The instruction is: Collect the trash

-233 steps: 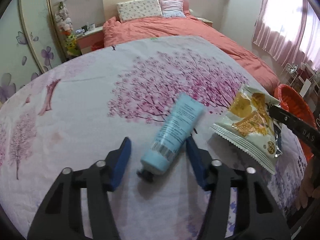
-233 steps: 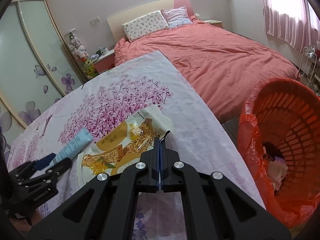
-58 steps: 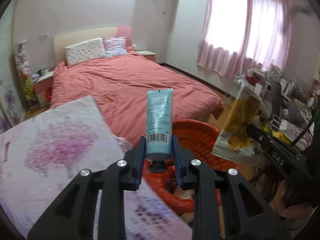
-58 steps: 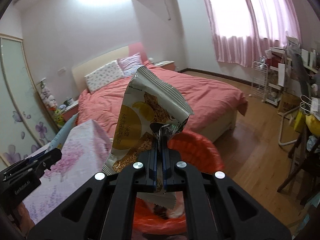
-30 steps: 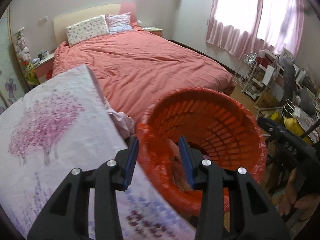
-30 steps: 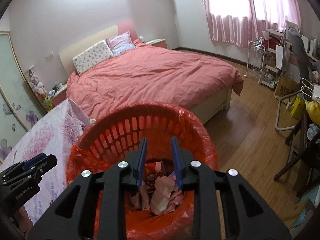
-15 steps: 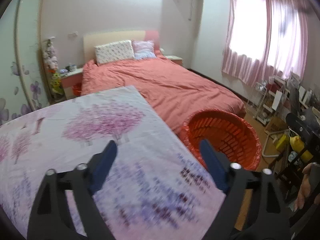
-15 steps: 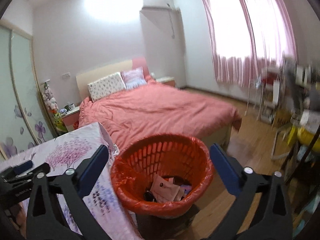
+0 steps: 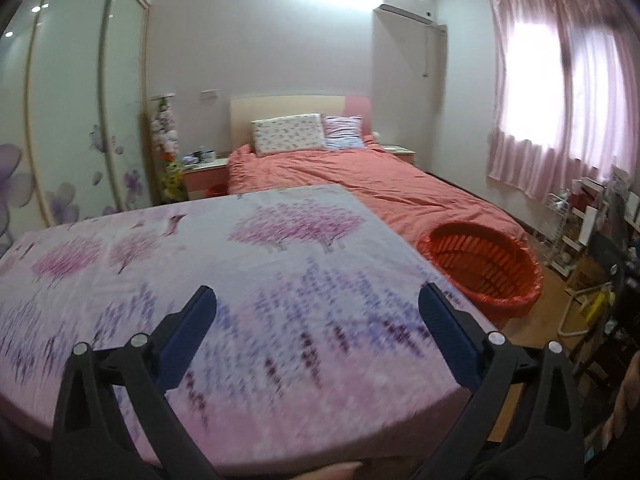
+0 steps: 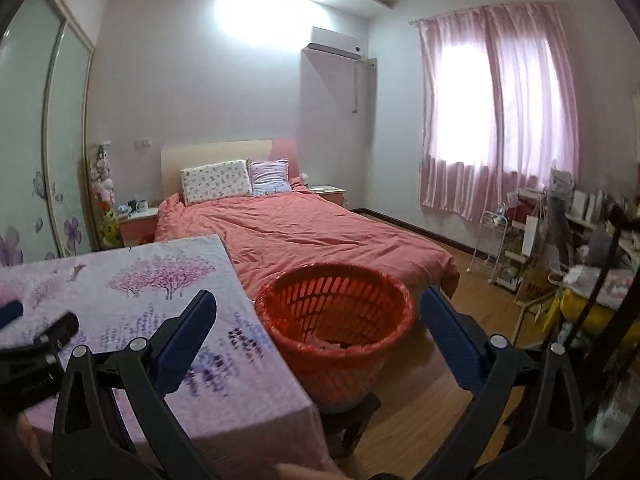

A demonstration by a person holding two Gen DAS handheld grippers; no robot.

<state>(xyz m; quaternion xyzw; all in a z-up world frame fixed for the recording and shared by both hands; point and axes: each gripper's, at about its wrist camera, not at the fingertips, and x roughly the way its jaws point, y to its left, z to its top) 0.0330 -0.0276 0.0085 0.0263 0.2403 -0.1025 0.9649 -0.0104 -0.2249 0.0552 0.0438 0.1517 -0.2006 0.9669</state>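
My left gripper (image 9: 316,292) hangs over the flower-printed tablecloth (image 9: 280,264), its jaws opening wide with nothing between them. My right gripper (image 10: 317,294) is open and empty, held back from the red trash basket (image 10: 340,356), which shows between its blue pads. Some crumpled trash (image 10: 328,340) lies inside the basket. In the left wrist view the red basket (image 9: 492,276) stands to the right, off the table's corner. The left gripper (image 10: 32,318) also shows at the left edge of the right wrist view, above the cloth (image 10: 160,300). No tube or snack bag lies on the table.
The basket stands on a dark stool (image 10: 352,404) between the table and a pink bed (image 10: 304,232). A wire rack (image 10: 504,248) and cluttered shelves line the right wall under pink curtains. Wooden floor (image 10: 432,360) lies open to the basket's right.
Both grippers let go of the tube and the snack bag over the basket, opened wide, and pulled back and up. The left one swung over the table.
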